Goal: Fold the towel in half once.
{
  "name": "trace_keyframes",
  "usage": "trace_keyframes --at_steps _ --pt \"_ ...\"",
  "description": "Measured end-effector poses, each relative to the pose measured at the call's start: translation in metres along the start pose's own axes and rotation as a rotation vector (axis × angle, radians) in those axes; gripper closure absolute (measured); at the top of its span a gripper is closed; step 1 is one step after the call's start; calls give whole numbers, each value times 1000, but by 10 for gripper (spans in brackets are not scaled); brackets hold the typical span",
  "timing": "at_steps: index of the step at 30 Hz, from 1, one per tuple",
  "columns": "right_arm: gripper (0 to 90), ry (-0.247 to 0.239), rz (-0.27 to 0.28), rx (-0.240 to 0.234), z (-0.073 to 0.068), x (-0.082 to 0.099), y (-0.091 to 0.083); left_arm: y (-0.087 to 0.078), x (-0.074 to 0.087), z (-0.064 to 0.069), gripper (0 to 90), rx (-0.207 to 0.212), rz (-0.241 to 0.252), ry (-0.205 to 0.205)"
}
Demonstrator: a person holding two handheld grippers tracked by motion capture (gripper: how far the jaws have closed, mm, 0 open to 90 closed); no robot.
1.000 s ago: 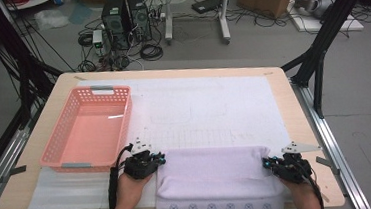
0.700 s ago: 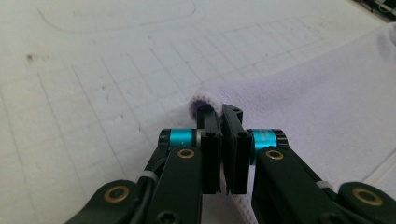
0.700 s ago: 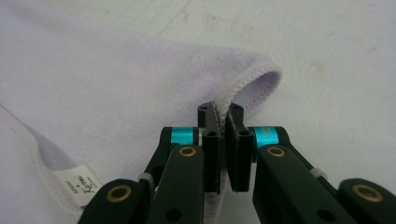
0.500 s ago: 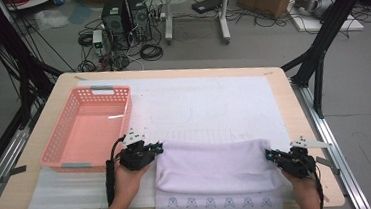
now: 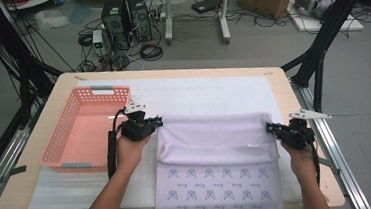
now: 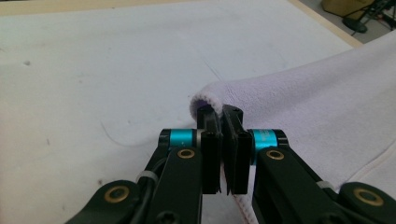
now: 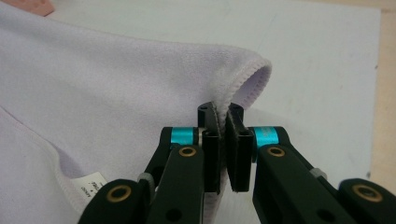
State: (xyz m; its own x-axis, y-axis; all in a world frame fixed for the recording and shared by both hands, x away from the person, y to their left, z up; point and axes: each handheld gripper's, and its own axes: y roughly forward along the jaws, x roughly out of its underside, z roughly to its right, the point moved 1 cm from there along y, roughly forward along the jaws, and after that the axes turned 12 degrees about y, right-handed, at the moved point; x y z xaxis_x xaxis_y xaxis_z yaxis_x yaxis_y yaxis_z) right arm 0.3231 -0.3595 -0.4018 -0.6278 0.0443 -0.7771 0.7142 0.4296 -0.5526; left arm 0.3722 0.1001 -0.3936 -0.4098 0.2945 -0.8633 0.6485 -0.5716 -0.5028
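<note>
Towel (image 5: 217, 147) edge carried farther up – both tools clamped

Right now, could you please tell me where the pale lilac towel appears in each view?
High view: towel at centre bottom, right of the pink basket.
Left gripper view: right half, edge pinched.
Right gripper view: left and centre, edge pinched.
Shared landmark: white table mat.
</note>
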Motion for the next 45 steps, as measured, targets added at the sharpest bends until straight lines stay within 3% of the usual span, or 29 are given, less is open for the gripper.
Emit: trace_keyframes --at_steps 9,16,17,22,30,34,36,38,45 --pt "866 -38 -11 38 5 -33 25 21 -16 -25 861 -9 11 -70" --pt "866 -57 -16 56 9 -48 41 27 -30 -34 861 -28 18 -69" --pt "866 -61 -1 68 10 -57 47 30 -37 -39 861 -35 14 -67" --pt "866 -58 11 79 11 -69 57 36 -49 -48 861 -60 18 -78" --pt "865 -37 11 87 11 -75 72 46 -47 -56 860 -75 -12 -87" --pt "846 -26 -4 84 10 -72 77 50 -44 -52 829 -67 -38 -67" --pt "769 -21 -9 85 8 -72 79 50 -45 -48 706 -54 -30 -49" --pt "697 -7 -3 73 6 -71 79 49 -44 -44 642 -39 12 -41" --pt "678 -13 -20 50 5 -70 69 53 -22 -30 609 25 0 -47"
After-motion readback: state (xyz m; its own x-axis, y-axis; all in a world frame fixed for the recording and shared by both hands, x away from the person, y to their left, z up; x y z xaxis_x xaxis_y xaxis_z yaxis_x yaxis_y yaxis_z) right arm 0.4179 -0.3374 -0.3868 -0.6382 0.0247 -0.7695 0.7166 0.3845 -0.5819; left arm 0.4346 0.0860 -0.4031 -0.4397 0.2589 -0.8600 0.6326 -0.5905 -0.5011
